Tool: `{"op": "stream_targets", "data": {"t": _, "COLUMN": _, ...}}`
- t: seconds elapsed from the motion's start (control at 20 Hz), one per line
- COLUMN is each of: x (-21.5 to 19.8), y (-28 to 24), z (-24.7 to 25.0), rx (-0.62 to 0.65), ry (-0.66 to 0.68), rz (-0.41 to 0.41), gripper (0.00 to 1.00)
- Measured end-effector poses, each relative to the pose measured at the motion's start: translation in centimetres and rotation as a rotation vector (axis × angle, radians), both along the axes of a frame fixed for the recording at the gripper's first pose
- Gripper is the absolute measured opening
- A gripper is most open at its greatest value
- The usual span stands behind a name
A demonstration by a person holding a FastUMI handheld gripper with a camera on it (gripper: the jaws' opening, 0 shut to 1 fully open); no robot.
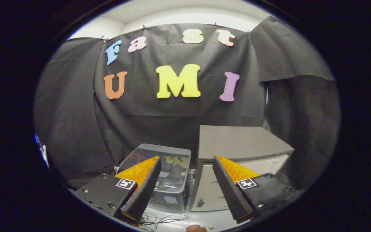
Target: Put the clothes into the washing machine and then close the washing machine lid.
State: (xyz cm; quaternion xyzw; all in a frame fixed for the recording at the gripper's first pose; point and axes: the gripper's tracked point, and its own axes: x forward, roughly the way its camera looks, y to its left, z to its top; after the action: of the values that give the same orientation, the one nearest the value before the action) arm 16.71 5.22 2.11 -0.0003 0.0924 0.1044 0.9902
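1. Gripper (185, 167): fingers spread wide apart, nothing between them, not touching anything. Each finger (143, 190) has a black ribbed pad on the inner face and an orange ribbed outer side, plus a small square black-and-white marker on its black base.
2. Just beyond the fingers, ahead of the left one: the washing machine (167, 180), a small top-loader standing on the white surface (204, 219). Body is grey with a pale front.
3. Washing machine lid (159, 159): dark, see-through, glossy, lying flat over the top of the machine (it looks down, though I cannot tell if it is fully seated). Coloured reflections show in it. Inside of the tub cannot be made out through the lid.
4. A strip of controls sits along the front edge under the lid, and there is a small label on the front face; both too small to tell more.
5. Just beside the machine, ahead of the right finger: a larger grey box (240, 151) with a flat matte top and a lighter front panel, taller than the washer. A narrow gap separates the two.
6. Thin black cables (159, 220) lie loose on the surface in front of the machine, near the left fingertip.
7. Black cloth wall (76, 122) behind everything.
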Motion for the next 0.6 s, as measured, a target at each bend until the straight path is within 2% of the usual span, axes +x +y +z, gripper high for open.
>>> {"op": "stream_targets", "data": {"t": 0.3, "x": -10.1, "y": -8.2, "z": -2.0, "rx": 0.021, "ry": -0.016, "rz": -0.027, "gripper": 1.00}}
{"op": "stream_targets", "data": {"t": 0.4, "x": -12.2, "y": -10.0, "z": -2.6, "rx": 0.036, "ry": -0.017, "rz": -0.040, "gripper": 1.00}}
{"op": "stream_targets", "data": {"t": 0.6, "x": -14.6, "y": -10.9, "z": -3.2, "rx": 0.027, "ry": -0.023, "rz": -0.003, "gripper": 1.00}}
